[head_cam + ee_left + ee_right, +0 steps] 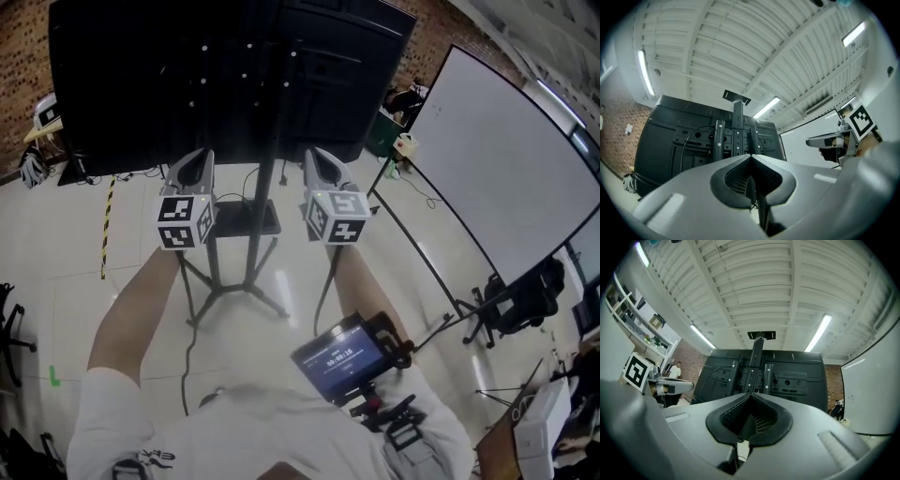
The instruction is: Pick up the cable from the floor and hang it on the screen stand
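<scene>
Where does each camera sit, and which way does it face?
Head view: on the person's head, facing steeply down at the screen and its stand; both forearms, left gripper and right gripper show.
Left gripper view: on the left gripper, facing up along its shut jaws at the screen's back and ceiling; right gripper shows at right.
Right gripper view: on the right gripper, facing up along its shut jaws likewise; left gripper shows at left.
Shared: both gripper views show the screen's back.

My jaw shells are smooth matt grey plastic; the pads (733,180) ribbed black rubber, pinching a smooth black cable (761,208). Ahead of my jaws: matt black plastic screen back (797,376), black metal screen stand (758,350).
</scene>
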`<state>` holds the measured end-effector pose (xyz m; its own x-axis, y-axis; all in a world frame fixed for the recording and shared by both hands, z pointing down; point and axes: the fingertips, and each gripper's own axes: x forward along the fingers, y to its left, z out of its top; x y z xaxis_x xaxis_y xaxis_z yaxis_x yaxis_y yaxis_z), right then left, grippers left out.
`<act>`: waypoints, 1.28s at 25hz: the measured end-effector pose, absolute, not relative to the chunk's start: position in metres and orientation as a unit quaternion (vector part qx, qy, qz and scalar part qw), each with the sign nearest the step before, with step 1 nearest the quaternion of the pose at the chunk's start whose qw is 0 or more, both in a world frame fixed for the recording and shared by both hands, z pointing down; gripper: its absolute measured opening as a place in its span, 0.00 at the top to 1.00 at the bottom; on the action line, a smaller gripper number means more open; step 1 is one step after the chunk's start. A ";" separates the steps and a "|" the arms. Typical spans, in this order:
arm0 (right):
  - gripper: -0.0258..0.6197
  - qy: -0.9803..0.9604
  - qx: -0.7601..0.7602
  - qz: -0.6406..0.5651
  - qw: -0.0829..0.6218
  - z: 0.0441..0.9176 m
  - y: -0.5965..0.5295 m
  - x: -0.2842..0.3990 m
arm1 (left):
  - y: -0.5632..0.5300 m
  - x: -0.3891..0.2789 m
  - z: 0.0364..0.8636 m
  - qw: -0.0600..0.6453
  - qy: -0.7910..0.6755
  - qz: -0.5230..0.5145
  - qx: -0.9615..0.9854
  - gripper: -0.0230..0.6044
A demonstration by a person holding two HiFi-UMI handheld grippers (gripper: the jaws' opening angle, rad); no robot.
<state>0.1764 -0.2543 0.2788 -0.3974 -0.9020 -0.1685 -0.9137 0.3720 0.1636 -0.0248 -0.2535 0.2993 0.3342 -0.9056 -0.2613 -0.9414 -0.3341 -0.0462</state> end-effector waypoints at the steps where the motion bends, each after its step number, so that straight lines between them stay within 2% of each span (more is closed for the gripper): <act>1: 0.94 0.832 -0.542 0.116 0.029 0.281 -0.248 0.179 | -0.247 -0.020 0.301 0.096 0.572 0.093 -0.809 0.96; 11: 0.94 0.867 -0.489 0.078 0.046 0.335 -0.190 0.221 | -0.173 0.036 0.341 0.093 0.615 0.067 -0.780 0.96; 21: 0.94 0.899 -0.437 0.033 0.020 0.403 -0.115 0.233 | -0.075 0.057 0.406 0.055 0.658 0.032 -0.750 0.96; 32: 0.94 0.891 -0.454 -0.001 -0.005 0.442 -0.062 0.247 | -0.025 0.068 0.435 0.044 0.647 0.018 -0.761 0.96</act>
<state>0.2470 -0.0625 0.4417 -0.5871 -0.8094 0.0103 -0.8095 0.5872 0.0037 0.0677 -0.0254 0.4348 0.1632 -0.9830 -0.0844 -0.9862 -0.1599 -0.0439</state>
